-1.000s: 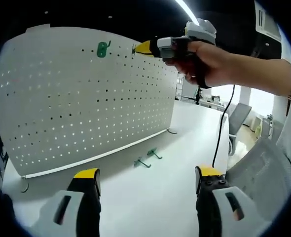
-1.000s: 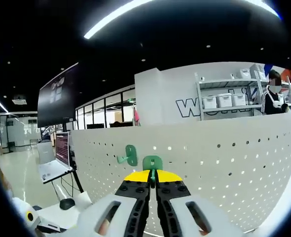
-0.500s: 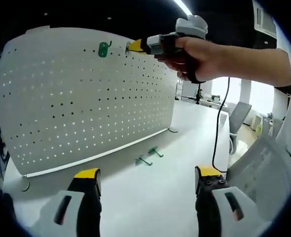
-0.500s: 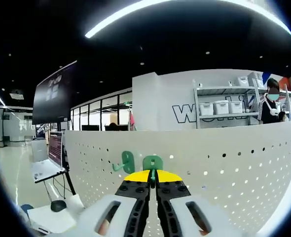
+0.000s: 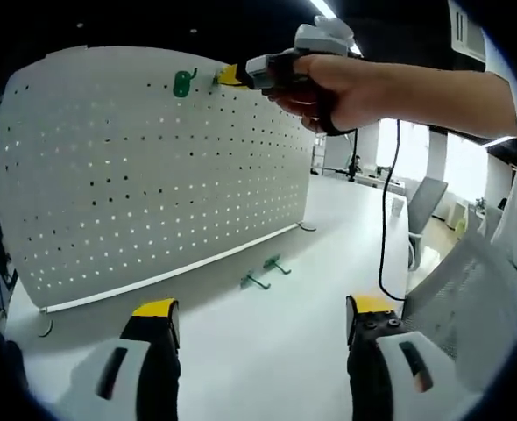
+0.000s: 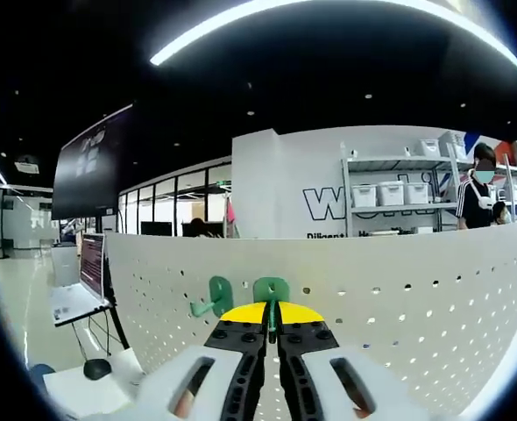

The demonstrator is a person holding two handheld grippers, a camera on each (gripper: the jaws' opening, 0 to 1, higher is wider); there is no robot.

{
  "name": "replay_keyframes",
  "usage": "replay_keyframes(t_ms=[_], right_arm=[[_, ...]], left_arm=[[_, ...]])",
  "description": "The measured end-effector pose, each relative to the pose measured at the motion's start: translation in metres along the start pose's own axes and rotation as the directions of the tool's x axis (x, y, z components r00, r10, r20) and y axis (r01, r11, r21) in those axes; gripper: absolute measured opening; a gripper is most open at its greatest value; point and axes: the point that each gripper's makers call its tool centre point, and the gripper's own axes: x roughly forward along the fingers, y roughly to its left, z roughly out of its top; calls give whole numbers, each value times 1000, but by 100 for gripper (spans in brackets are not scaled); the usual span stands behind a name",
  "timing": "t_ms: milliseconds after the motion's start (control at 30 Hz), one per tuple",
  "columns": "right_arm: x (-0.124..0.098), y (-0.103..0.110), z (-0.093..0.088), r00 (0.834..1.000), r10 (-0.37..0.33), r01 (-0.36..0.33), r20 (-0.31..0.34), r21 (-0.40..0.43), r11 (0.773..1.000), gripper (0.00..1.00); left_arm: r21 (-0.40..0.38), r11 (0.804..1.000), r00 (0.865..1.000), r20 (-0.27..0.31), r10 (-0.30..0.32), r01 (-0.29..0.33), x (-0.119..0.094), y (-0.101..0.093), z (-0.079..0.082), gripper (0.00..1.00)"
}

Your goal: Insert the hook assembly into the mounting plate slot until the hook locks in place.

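Pegboard: a white perforated mounting plate [image 5: 153, 167] stands upright on the white desk [image 5: 267, 342], ahead of the left claw and reaching off to that claw's left; in the right gripper view its top edge [image 6: 399, 289] runs just beyond the right claw's tips.
Mounted hook: a green hook [image 5: 182, 83] already hangs near the plate's top edge, just to the left of the right claw's tip in the left gripper view; in the right gripper view it [image 6: 213, 296] sits just left of the claw's tips.
Left claw: the left claw [image 5: 263, 311] is low over the desk with its yellow-tipped jaws spread wide and nothing between them.
Spare hooks: two green hooks [image 5: 265, 273] lie on the desk ahead of the left claw, between it and the foot of the plate, close together.
Right claw: the right claw [image 6: 272, 309] has its jaws pressed together, pinching a green hook assembly [image 6: 271, 292] whose flat top rises just above the yellow tips, right at the plate's upper rows of holes. In the left gripper view a hand [image 5: 337, 83] holds this claw [image 5: 226, 76] up against the plate's top, its tip touching or very near the surface; which, I cannot tell.
Background: shelves with white bins [image 6: 390, 193] and a person [image 6: 479, 189] stand well behind the plate, to the right claw's right; a dark screen [image 6: 88, 171] hangs to its left.
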Motion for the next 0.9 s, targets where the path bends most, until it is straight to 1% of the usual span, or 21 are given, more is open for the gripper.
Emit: replay_keyframes(t_ms=[400,667,900], right_arm=[[8,-2,-6,1000,-3,3,-22,25,1000,1],[9,-2,-7,999,-17,17,-34,15,1000,1],[12,0,-7,995,-82,81,-59,-25,996,1]], left_arm=[[-7,1000,1000,-7,3,-3,0,1,-3,80],[-18,1000,1000,-5,3,-3,-1,3,-4,80],[-25,1000,1000,-4,1,-1,-1,3,-4,79]])
